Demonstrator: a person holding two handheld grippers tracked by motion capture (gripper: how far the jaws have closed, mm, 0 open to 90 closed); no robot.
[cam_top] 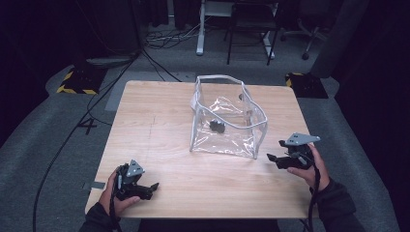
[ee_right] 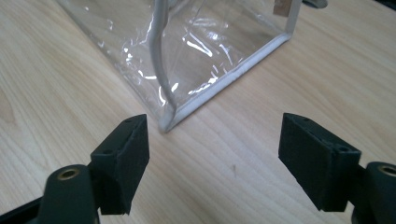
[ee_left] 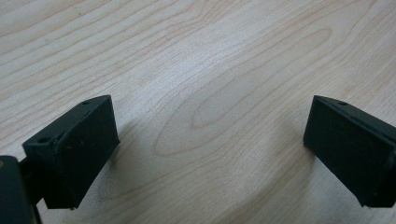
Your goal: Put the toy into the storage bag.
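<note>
Clear bag [cam_top: 227,118] stands upright, centre of table [cam_top: 159,125]. Right tool [cam_top: 273,157], jaws wide and empty, lower right beside bag's near corner. Left tool [cam_top: 153,186], wide and empty, lower left.

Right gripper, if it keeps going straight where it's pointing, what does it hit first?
Probably the near bottom corner of the clear plastic bag, which lies just ahead of the open right gripper; nothing stands between them, though the depth is hard to judge.
</note>
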